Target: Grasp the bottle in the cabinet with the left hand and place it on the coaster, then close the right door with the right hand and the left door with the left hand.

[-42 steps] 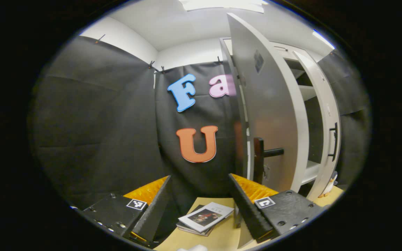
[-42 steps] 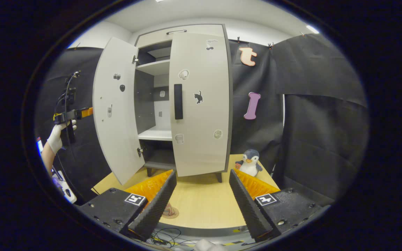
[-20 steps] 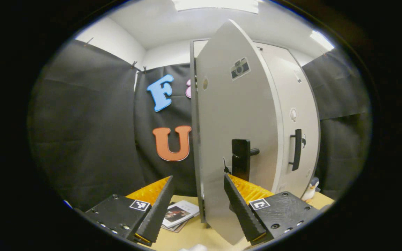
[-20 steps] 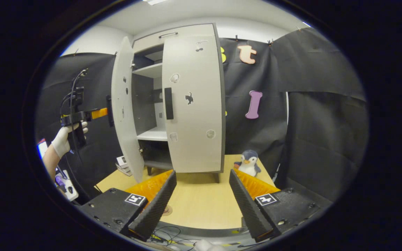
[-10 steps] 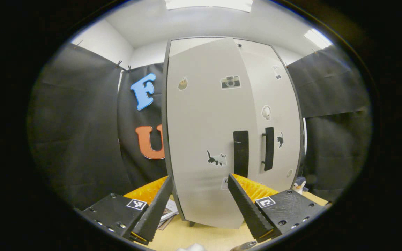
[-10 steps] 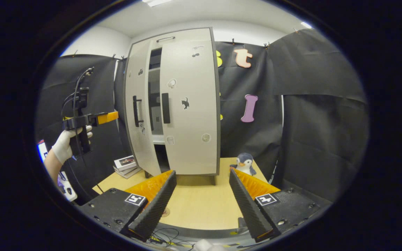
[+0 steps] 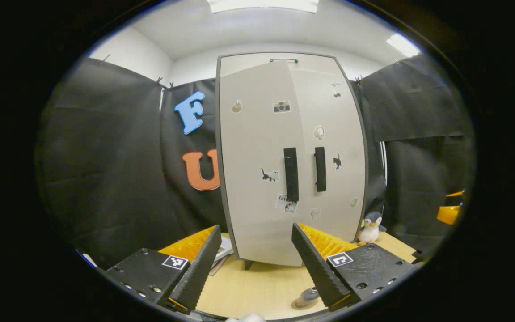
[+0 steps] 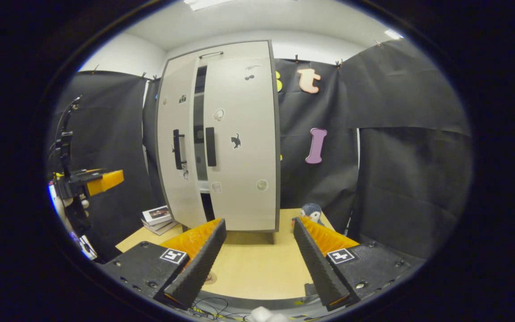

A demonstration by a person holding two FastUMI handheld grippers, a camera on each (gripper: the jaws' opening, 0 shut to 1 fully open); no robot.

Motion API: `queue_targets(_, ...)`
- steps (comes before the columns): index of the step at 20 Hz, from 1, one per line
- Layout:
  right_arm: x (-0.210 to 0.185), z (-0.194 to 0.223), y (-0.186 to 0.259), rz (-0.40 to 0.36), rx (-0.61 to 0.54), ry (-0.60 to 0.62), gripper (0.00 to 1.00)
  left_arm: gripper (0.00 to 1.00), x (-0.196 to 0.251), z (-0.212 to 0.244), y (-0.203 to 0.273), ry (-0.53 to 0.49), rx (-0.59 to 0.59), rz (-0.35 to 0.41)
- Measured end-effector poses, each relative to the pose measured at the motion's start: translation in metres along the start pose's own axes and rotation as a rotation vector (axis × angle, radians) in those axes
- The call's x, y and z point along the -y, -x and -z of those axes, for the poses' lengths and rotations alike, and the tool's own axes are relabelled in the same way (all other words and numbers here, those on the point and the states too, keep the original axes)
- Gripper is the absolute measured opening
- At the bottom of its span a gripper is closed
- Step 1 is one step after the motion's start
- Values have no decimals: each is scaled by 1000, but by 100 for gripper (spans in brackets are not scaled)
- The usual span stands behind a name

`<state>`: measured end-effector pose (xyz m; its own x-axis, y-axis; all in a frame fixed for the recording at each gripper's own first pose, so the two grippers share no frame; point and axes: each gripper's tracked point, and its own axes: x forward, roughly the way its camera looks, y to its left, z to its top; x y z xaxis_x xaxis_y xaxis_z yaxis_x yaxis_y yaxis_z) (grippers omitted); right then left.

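In the left gripper view, the left gripper (image 7: 253, 264) hangs with its fingers spread wide and nothing between them, facing the cabinet (image 7: 291, 156). The left door (image 7: 257, 170) sits almost flush but stands slightly proud of the right door (image 7: 333, 147), so it looks not quite shut. Each door carries a dark vertical bar handle (image 7: 290, 174), the two side by side at the centre seam. The bottle (image 7: 307, 296) appears low and near on the wooden table (image 7: 257, 290), just left of the right-hand finger, standing on what looks like the coaster; much of it is hidden. A toy penguin (image 7: 369, 227) stands at the cabinet's right foot. Small stickers dot the doors, a camera and cats among them; one near the handle has print too small to read.

In the right gripper view, the right gripper (image 8: 257, 261) is likewise wide open and empty, well back from the cabinet. A dark gap shows between the two doors. Far left, the other gripper is held clear of the door. A stack of books (image 8: 158, 219) lies by the cabinet's left foot.

The door is a stiff, light panel on hinges; a flat push near the handle edge should seat it, with no need to grasp.
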<state>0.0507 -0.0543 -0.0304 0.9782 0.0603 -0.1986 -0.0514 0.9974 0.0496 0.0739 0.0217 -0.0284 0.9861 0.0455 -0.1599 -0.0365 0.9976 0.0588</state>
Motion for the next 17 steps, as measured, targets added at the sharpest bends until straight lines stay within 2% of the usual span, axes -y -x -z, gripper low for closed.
queue_targets(4, -4, -2, 1, 20, 11, 19, 99, 97, 9, 17, 23, 24, -36, 9)
queue_targets(10, -12, -9, 4, 23, 33, 28, 99, 97, 21, 6, 27, 14, 2, 29)
queue_targets(17, -20, -14, 6, 42, 65, 32, 99, 97, 15, 0, 28, 21, 15, 39)
